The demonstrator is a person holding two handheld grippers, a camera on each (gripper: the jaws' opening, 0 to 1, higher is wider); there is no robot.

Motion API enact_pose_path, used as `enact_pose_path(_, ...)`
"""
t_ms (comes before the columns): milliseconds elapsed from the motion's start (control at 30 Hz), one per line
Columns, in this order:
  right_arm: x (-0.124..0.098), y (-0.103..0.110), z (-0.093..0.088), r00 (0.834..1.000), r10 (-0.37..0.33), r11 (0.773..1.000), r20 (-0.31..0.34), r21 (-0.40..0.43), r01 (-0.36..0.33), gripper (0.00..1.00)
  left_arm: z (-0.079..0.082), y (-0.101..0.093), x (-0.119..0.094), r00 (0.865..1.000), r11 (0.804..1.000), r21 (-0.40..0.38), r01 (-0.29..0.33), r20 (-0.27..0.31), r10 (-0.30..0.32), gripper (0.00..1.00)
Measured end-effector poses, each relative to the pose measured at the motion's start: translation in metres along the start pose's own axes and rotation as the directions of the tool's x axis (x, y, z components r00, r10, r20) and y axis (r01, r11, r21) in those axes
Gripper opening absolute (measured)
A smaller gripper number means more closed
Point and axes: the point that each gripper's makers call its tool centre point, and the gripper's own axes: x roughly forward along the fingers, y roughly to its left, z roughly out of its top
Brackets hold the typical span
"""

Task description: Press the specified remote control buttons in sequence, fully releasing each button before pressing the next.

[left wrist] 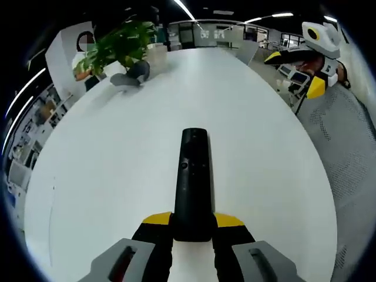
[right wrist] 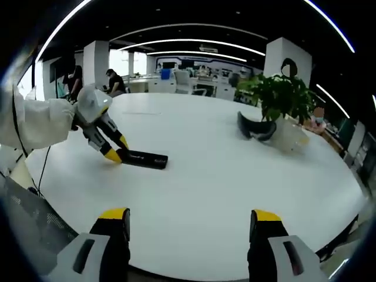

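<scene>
A long black remote control (left wrist: 192, 182) lies on the white table (left wrist: 117, 164), pointing away from me. My left gripper (left wrist: 192, 226) is shut on its near end, a yellow-tipped jaw on each side. In the right gripper view the same remote (right wrist: 147, 159) lies flat at the left with the left gripper (right wrist: 113, 154) clamped on its end, held by a person in a white sleeve (right wrist: 35, 123). My right gripper (right wrist: 191, 226) stands open above the table's near edge, nothing between its jaws. It also appears at the far right of the left gripper view (left wrist: 317, 56).
A potted green plant (left wrist: 120, 44) in a white pot and a dark headset-like object (left wrist: 130, 75) stand at the far end of the table (right wrist: 223, 194). Chairs and desks ring the table. People sit in the office background (right wrist: 114, 81).
</scene>
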Motion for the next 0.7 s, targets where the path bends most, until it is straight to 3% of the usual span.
enact_pose_path(433, 0.002, 0.001, -0.006, 1.0, 0.003, 1.0, -0.03, -0.009, -0.003, 0.8, -0.003, 0.053, 0.001, 0.998, 0.998, -0.002, -0.057, -0.018, 0.057, 0.25)
enact_pose_path(700, 0.002, 0.002, -0.009, 0.999, 0.008, 1.0, -0.045, -0.008, -0.008, 0.78, -0.002, 0.071, 0.013, 0.997, 0.997, -0.02, -0.072, -0.009, 0.072, 0.25)
